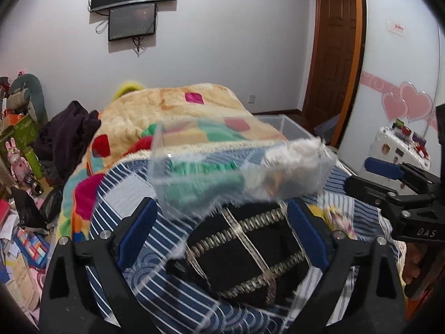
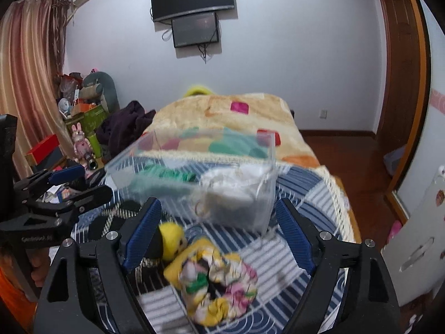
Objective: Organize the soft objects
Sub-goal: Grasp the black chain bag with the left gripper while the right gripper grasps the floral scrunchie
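A clear plastic box [image 1: 239, 167] sits on the striped bed; inside lie a green cloth [image 1: 200, 183] and a white fluffy item [image 1: 292, 164]. It also shows in the right wrist view [image 2: 200, 178]. My left gripper [image 1: 222, 236] is open over a black cloth with pale checked stripes [image 1: 244, 253]. My right gripper [image 2: 219, 236] is open above a yellow floral cloth [image 2: 217, 281], with a small yellow and black plush [image 2: 169, 240] by its left finger. The right gripper shows at the right edge of the left wrist view [image 1: 389, 178]; the left gripper at the left of the right wrist view [image 2: 72, 183].
A beige patchwork blanket [image 1: 178, 111] is heaped behind the box. A dark garment [image 1: 69, 136] lies at the bed's left edge. Clutter and toys [image 1: 19, 167] fill the floor on the left. A white suitcase [image 1: 400, 150] stands right, near a wooden door [image 1: 333, 55].
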Demonstrator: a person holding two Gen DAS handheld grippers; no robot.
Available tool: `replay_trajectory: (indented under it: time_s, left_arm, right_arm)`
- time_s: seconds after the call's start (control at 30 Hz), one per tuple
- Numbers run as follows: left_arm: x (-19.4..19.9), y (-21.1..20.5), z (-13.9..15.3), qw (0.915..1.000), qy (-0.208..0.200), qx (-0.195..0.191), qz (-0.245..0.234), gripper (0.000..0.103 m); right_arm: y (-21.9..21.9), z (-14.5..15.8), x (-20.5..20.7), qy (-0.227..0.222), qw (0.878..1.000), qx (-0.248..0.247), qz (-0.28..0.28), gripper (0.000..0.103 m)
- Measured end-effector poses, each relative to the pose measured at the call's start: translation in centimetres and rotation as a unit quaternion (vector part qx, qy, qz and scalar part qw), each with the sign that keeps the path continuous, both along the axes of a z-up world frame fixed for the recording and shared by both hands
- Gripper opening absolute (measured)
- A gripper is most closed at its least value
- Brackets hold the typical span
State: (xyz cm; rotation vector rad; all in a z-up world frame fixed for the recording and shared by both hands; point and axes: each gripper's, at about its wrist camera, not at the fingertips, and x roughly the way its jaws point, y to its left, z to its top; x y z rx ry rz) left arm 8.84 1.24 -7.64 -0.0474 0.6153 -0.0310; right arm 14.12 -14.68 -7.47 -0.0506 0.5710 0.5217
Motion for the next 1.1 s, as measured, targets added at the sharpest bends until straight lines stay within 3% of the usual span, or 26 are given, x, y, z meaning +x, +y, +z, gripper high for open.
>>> replay_trajectory:
  time_s: [0.17, 0.43, 0.67, 0.87, 1.1]
  left_arm:
    - [-0.8, -1.1, -2.1, 0.9989, 0.018, -0.029, -0.033, 0.100]
    - [-1.5, -1.0, -4.2, 0.9989, 0.037, -0.024, -0.017, 0.100]
    - [-2.7, 0.2, -5.1, 0.9979, 0.046, -0.043, -0.016, 0.067]
    - [-3.9, 0.5, -4.8, 0.9975, 0.043, -0.051, -0.023, 0.039]
    - [-5.1, 0.7, -4.0, 0.9974, 0.033, -0.057, -0.029, 0.022]
  right_arm:
    - [-0.1, -2.2, -0.6, 0.036, 0.999, 0.002, 0.008, 0.082]
    - [-0.7, -4.6, -2.3, 0.064, 0.998, -0.015, 0.021, 0.082]
    - [-2.0, -6.3, -2.6, 0.088, 0.996, -0.016, 0.010, 0.081]
    - [-3.0, -6.7, -2.9, 0.104, 0.994, -0.008, 0.019, 0.054]
    - [-3.6, -6.6, -3.4, 0.103, 0.994, -0.009, 0.021, 0.023]
